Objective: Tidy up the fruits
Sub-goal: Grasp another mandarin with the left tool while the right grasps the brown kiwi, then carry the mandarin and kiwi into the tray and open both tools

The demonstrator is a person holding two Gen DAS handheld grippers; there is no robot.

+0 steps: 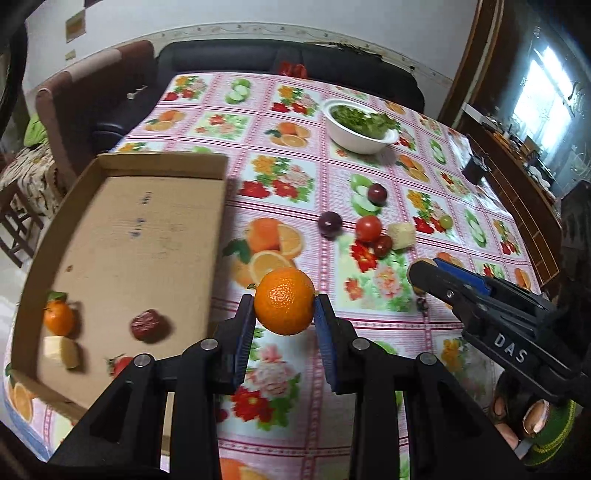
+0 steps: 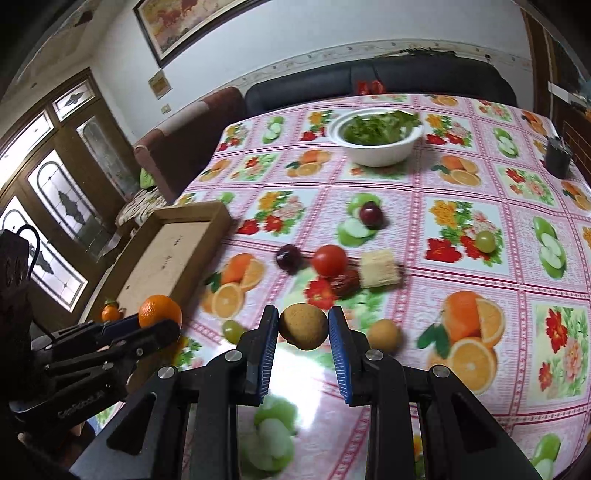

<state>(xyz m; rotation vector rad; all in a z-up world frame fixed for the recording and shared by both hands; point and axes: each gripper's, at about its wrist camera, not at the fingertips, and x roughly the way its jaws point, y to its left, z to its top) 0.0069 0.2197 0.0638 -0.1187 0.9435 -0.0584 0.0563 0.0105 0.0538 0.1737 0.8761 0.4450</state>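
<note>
Two tools are gripping fruit at lower centre: left tool [image 1: 284, 314] pinching a firm, slippery orange [image 1: 284, 301] across its middle; right tool [image 2: 303, 328] clamping a light brown fruit [image 2: 303, 331].

Landmark: my table [image 2: 461, 177] under its pink fruit-print cloth.
Beyond it: a dark sofa [image 2: 369, 83] against the white wall [image 2: 295, 33].
Above the sofa: a framed painting [image 2: 184, 22].
Left of it: a brown armchair [image 2: 192, 122] and bright patterned-glass windows [image 2: 51, 206].

"DAS" in white on right gripper [image 1: 424, 275] body; "GenRobot.AI" on left gripper [image 2: 162, 325] body.
</note>
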